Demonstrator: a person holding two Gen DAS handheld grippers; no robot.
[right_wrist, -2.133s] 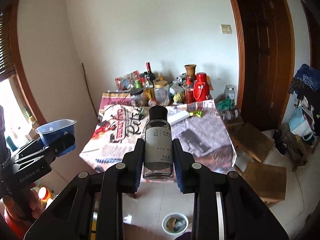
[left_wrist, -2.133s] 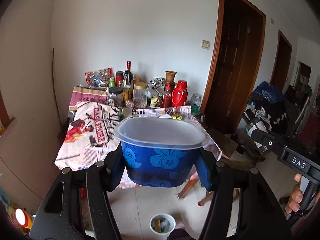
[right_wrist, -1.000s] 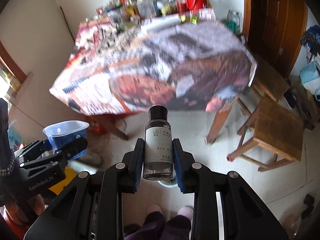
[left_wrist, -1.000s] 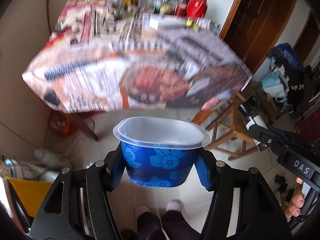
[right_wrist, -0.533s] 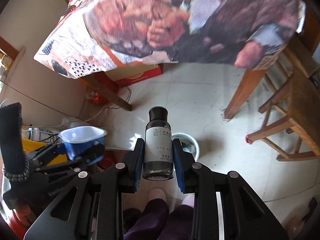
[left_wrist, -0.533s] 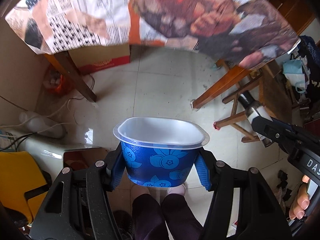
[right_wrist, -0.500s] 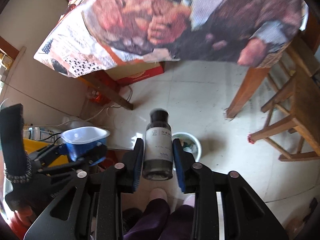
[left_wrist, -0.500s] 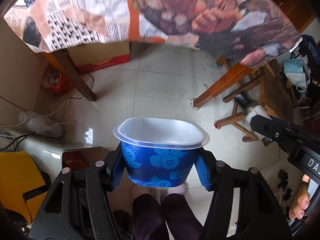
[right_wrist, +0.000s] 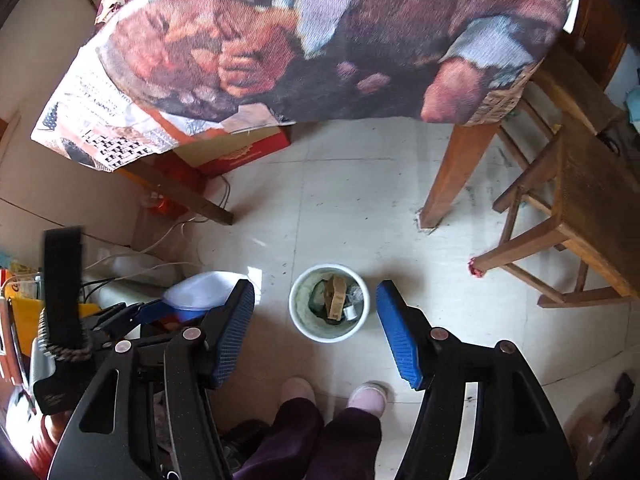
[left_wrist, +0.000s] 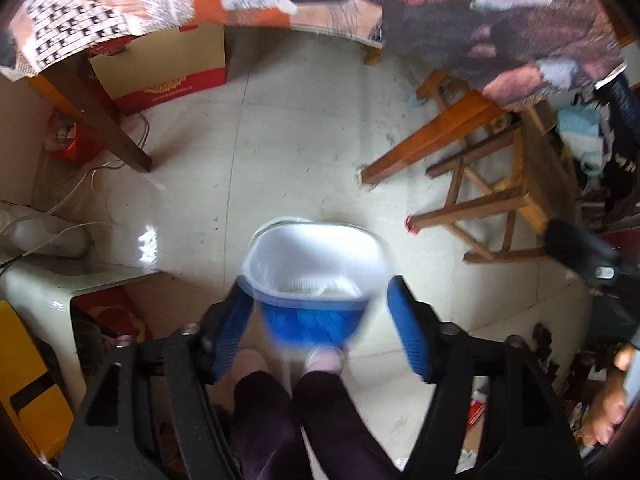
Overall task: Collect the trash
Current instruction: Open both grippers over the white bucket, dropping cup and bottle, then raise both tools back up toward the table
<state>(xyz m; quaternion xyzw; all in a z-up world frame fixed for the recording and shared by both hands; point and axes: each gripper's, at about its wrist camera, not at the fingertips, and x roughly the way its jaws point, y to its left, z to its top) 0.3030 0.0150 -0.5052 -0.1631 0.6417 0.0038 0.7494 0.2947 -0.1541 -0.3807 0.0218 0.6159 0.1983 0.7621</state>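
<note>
In the left wrist view the blue flower-print cup (left_wrist: pixel 314 280), white inside, is blurred and loose between the spread jaws of my left gripper (left_wrist: pixel 320 324), dropping toward the white trash bin, whose rim (left_wrist: pixel 276 224) peeks out behind it. In the right wrist view my right gripper (right_wrist: pixel 316 328) is open and empty above the white trash bin (right_wrist: pixel 329 307), which holds several pieces of trash. The glass bottle cannot be made out for certain inside it. The cup (right_wrist: pixel 198 292) and left gripper show at the left of that view.
The newspaper-covered table (right_wrist: pixel 320 40) stands ahead with wooden legs (right_wrist: pixel 452 176). A wooden stool (right_wrist: pixel 576 216) is at the right. A red cardboard box (right_wrist: pixel 236 152) lies under the table. Cables and a white appliance (left_wrist: pixel 48 256) are at the left. The person's feet (right_wrist: pixel 332 396) stand below.
Both grippers tilted down from the table to the floor. The right gripper opened and the bottle is gone from it. The left gripper opened and the cup is slipping down.
</note>
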